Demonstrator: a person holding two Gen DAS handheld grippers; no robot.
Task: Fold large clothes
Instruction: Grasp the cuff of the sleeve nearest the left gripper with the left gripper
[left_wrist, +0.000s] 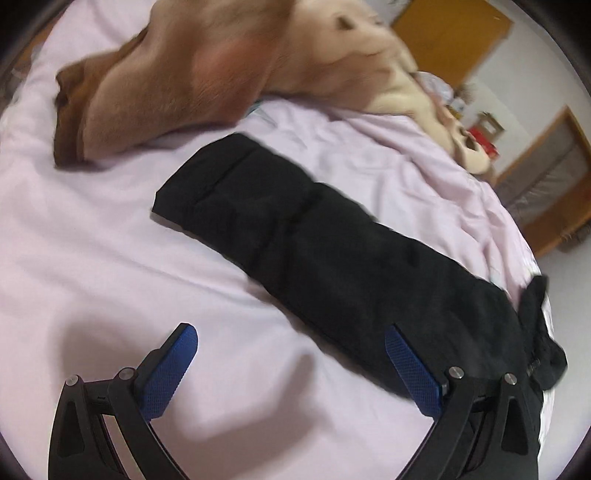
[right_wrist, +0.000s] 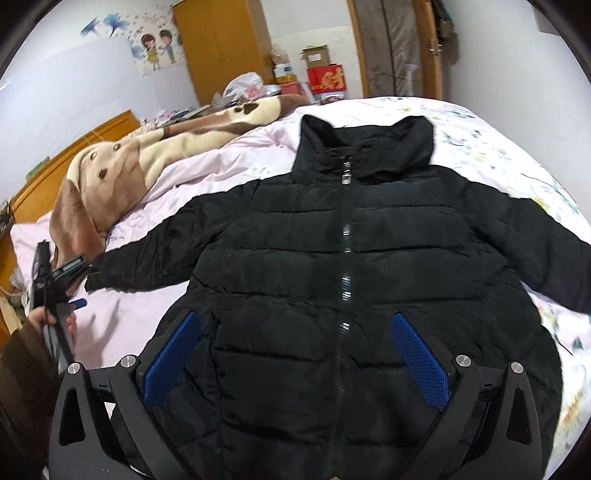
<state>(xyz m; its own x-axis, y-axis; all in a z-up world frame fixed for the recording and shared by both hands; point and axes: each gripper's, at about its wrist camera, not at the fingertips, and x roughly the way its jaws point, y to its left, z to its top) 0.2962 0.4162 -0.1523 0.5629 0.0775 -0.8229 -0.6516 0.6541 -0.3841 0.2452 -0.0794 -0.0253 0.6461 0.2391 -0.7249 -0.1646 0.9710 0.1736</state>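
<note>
A black puffer jacket lies face up and zipped on the pink bed sheet, collar far, both sleeves spread out. My right gripper is open above the jacket's lower front, holding nothing. My left gripper is open and empty over the sheet beside the jacket's left sleeve; its right finger is at the sleeve's edge. The left gripper also shows in the right wrist view, near the sleeve cuff.
A brown and cream plush blanket lies bunched along the bed's far left. A wooden headboard, a wardrobe, boxes and a door stand beyond the bed. The bed's right side has floral print.
</note>
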